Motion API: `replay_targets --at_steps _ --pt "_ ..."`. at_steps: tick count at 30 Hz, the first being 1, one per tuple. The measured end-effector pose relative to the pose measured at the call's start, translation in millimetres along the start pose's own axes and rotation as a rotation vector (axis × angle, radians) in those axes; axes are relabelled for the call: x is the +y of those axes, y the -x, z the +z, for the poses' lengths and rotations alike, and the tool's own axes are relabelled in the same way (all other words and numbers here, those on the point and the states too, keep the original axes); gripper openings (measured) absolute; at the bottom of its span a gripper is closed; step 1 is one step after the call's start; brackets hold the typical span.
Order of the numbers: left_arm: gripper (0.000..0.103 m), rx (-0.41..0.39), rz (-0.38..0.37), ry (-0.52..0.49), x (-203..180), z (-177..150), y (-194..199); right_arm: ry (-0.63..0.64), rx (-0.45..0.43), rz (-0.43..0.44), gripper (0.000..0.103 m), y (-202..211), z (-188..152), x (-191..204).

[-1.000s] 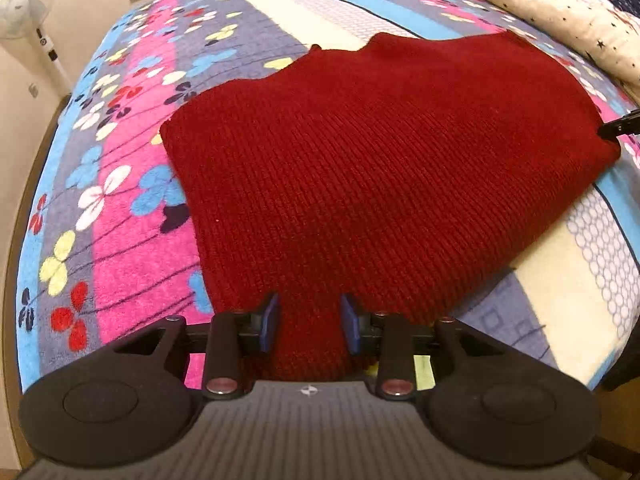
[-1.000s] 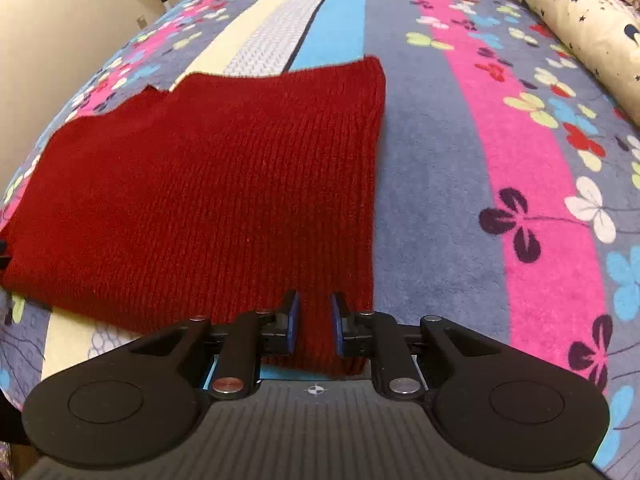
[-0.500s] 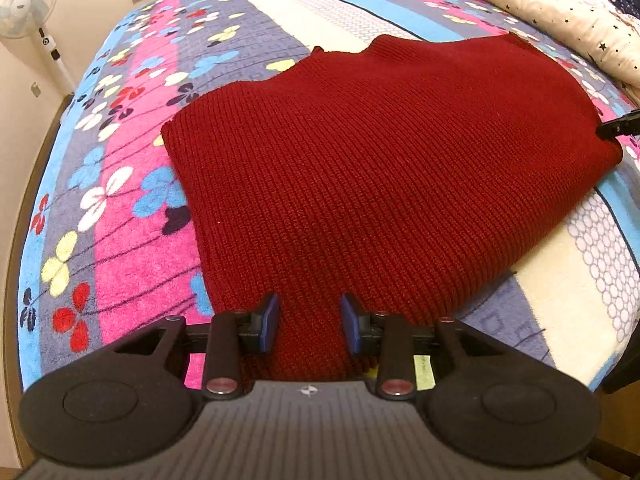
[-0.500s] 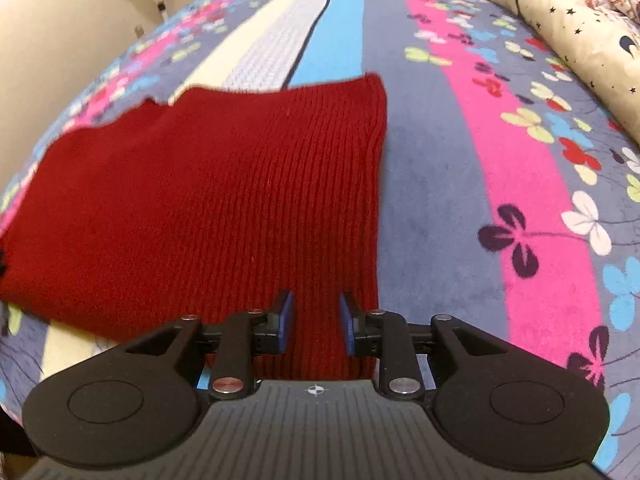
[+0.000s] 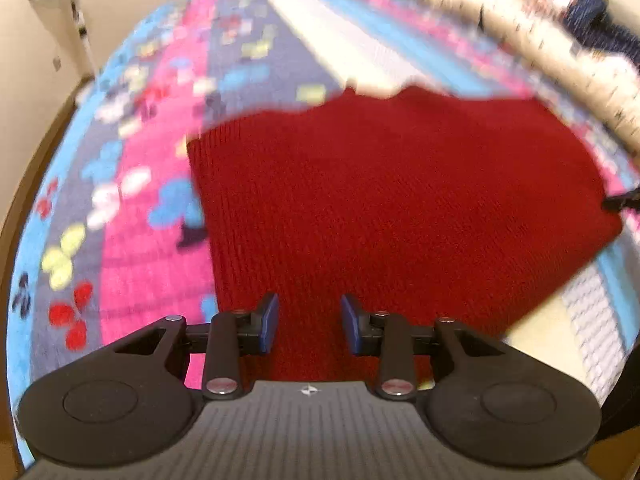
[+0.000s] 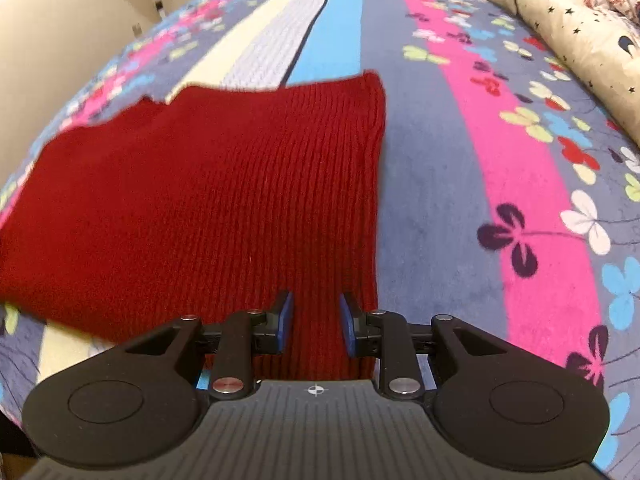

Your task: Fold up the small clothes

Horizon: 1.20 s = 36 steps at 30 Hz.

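**Both claws parked at the near hem, nothing pinched yet**

While the dark red ribbed knit garment [image 5: 400,208] lies flat on the bed with the flower-striped fleece blanket [image 6: 460,184], both claws sit right at its near edge. The left claw [image 5: 308,322] has its blue pads spread apart with the knit passing between them, not clamped; same deal for the right claw [image 6: 316,322], gap a bit narrower, fabric running through but not squeezed.

What matters here: the garment stretches straight away from both claws, its ribs running along the fingers, so I'd guess the fold goes forward, near hem carried to the far edge. Left one sits near the garment's left side edge, right one near its right side edge, so neither is closer overall.

Room-wise, there's lots of bare blanket beyond the far edge. A cream star-print quilt [image 6: 560,12] is bunched well off to the right, out of the way.
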State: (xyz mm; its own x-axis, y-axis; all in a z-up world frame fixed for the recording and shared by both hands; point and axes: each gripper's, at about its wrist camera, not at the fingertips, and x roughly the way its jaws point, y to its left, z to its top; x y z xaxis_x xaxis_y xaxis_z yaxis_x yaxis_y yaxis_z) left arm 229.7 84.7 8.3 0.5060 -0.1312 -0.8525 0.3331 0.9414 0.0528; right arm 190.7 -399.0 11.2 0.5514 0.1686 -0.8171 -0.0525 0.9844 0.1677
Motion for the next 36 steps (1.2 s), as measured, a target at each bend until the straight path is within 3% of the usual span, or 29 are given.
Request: replay_targets --at_steps 2,7,11,13,15,17,20,22,27,31,36 --pt "0.038 0.039 0.028 -0.026 -3.7 -1.3 -6.7 0.006 -0.011 0.000 0.027 1.8 0.5 1.6" --pt "0.038 -0.067 -0.018 0.005 -6.5 5.2 11.8 -0.041 -0.097 0.012 0.027 15.7 4.9 -3.7" --pt "0.038 -0.111 -0.037 -0.024 -14.7 7.1 16.6 -0.058 -0.073 -0.019 0.028 11.0 4.8 -9.7" --pt "0.038 -0.077 -0.023 -0.031 -16.9 7.9 9.1 -0.048 -0.005 -0.055 0.035 0.1 1.7 -10.2" --pt "0.038 0.010 0.013 -0.030 -14.9 6.0 -6.6 -0.046 0.024 -0.063 0.037 -4.6 0.1 -10.1" --pt "0.039 0.016 0.037 -0.025 -14.0 7.3 -7.8 -0.050 -0.016 -0.069 0.037 1.0 1.4 -9.2" --pt "0.039 -0.061 -0.009 0.070 -4.5 13.1 7.1 -0.086 -0.106 -0.070 0.037 14.9 5.2 -10.0" --pt "0.044 -0.113 0.003 0.110 1.3 14.7 17.3 -0.097 -0.181 -0.082 0.038 26.3 7.2 -8.0" --pt "0.077 -0.193 0.042 0.134 6.7 14.8 33.3 -0.117 -0.310 -0.078 0.056 43.8 11.3 1.5" --pt "0.085 -0.257 0.076 0.146 9.2 11.9 46.5 -0.131 -0.378 -0.053 0.065 52.5 14.5 15.0" --pt "0.085 -0.283 0.132 0.160 7.7 8.6 65.3 -0.119 -0.440 -0.041 0.066 62.6 13.3 40.9"
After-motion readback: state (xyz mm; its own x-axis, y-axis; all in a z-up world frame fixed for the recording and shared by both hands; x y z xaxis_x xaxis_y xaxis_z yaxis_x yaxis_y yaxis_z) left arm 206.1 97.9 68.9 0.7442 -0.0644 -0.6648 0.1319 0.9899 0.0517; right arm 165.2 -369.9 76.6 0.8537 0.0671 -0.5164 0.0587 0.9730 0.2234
